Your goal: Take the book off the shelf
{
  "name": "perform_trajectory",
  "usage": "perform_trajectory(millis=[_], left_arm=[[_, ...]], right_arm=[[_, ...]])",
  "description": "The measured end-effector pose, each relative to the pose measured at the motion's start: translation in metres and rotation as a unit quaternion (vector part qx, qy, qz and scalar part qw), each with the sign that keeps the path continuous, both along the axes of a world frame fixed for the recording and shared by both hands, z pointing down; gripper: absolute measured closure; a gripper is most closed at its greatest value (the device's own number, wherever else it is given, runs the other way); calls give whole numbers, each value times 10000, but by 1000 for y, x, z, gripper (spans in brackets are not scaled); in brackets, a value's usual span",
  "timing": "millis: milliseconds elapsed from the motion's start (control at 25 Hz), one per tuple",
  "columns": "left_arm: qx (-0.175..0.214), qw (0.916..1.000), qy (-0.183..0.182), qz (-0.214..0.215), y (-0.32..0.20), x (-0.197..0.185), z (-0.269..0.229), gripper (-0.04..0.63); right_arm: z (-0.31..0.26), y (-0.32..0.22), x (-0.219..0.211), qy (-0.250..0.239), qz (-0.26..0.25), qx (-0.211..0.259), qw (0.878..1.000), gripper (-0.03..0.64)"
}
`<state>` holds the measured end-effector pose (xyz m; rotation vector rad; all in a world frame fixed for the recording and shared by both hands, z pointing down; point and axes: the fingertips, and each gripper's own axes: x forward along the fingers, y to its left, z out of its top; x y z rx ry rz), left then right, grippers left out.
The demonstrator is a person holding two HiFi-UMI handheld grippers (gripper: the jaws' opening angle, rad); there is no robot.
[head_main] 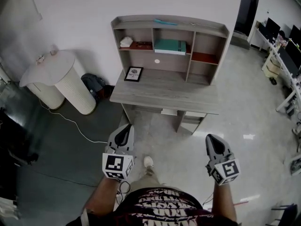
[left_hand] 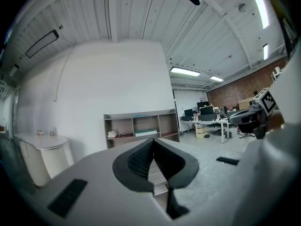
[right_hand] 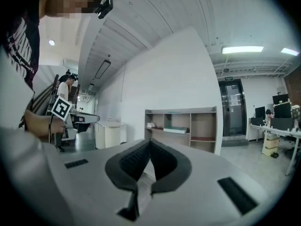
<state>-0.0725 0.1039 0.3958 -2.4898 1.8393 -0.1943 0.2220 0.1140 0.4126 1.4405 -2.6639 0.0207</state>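
Observation:
A teal book [head_main: 170, 46] lies flat in the middle compartment of the grey shelf unit [head_main: 207, 31] on top of a desk [head_main: 164, 95]. Both grippers hang low over the floor, well short of the desk. My left gripper [head_main: 125, 132] is shut with nothing in it, and my right gripper [head_main: 212, 139] is shut and empty too. In the left gripper view the closed jaw tips [left_hand: 153, 141] point at the distant shelf, where the book [left_hand: 146, 132] shows. The right gripper view has the book [right_hand: 176, 130] far beyond its closed tips [right_hand: 149, 141].
A framed picture [head_main: 134, 74] stands on the desk top. A white object [head_main: 126, 42] sits in the left compartment, and a thin teal item [head_main: 165, 21] lies on the shelf's top. A white round cabinet [head_main: 61, 81] and dark bag [head_main: 94, 84] stand left; office desks [head_main: 282, 55] right.

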Motion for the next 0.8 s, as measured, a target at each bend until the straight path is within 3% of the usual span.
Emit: perform_trajectory(millis=[360, 800], left_arm=[[-97, 9999, 27, -39, -60, -17, 10, 589], [-201, 9992, -54, 331, -164, -23, 14, 589]], right_arm=[[1, -61, -18, 77, -61, -9, 10000, 612], [-6, -161, -40, 121, 129, -75, 9998, 612]])
